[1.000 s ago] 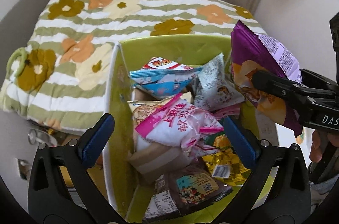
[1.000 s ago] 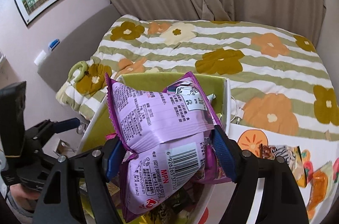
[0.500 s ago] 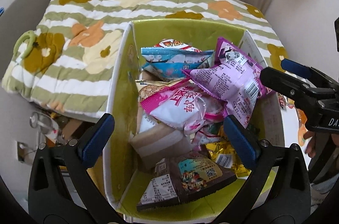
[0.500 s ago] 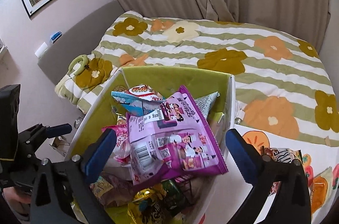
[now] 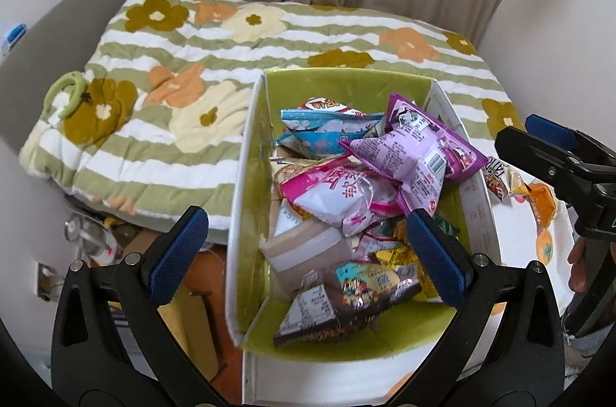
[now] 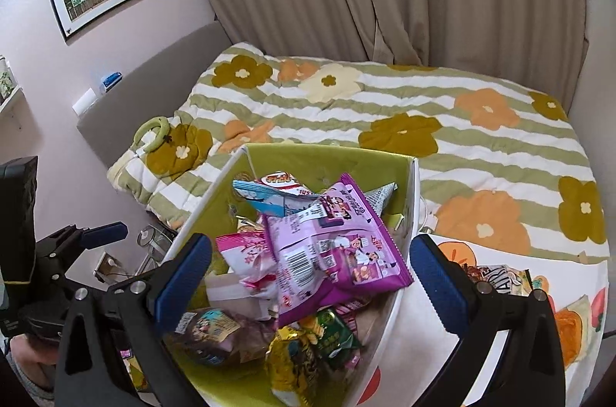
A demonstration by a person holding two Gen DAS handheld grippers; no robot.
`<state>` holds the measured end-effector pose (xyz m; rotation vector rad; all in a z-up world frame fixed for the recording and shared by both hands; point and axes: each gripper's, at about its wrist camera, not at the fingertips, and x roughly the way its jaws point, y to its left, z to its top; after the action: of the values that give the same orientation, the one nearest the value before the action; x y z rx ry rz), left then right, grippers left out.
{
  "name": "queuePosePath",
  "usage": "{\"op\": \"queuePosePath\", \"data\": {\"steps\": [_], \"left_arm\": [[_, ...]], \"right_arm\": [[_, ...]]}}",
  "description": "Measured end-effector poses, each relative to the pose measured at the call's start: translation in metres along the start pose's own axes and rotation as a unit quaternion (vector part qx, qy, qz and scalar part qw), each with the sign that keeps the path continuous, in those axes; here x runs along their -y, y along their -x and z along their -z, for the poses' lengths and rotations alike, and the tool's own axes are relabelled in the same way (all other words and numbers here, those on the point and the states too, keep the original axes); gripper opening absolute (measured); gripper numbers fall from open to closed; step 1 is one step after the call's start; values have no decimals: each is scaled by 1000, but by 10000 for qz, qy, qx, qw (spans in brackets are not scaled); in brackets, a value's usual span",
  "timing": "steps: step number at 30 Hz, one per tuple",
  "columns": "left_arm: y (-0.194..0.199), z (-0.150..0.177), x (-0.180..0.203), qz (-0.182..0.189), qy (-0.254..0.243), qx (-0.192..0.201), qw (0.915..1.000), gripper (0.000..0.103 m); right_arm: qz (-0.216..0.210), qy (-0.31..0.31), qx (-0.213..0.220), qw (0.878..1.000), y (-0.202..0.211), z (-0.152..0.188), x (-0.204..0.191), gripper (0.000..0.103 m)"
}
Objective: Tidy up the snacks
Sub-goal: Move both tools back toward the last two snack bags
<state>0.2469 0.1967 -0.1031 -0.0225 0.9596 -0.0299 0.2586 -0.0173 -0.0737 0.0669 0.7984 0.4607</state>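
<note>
Beside the flower-quilted bed (image 6: 442, 122), my green-lined white cardboard box (image 5: 250, 176) holds the purple snack bag (image 6: 331, 253) atop its pile; both my left tongs (image 5: 308, 253) and right tongs (image 6: 312, 276) gape apart, empty, above it.

Glossy plastic purple packet (image 6: 338, 253); quilted cloth bedspread (image 6: 442, 122).
</note>
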Motion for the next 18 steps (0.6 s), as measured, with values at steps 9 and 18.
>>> {"op": "queuePosePath", "data": {"steps": [9, 18], "left_arm": [[39, 19, 0, -150, -182, 291, 9993, 102], [52, 38, 36, 411, -558, 432, 9967, 102]], "right_arm": [[313, -102, 317, 9990, 43, 23, -18, 102], [883, -556, 477, 9934, 88, 65, -4, 102]]}}
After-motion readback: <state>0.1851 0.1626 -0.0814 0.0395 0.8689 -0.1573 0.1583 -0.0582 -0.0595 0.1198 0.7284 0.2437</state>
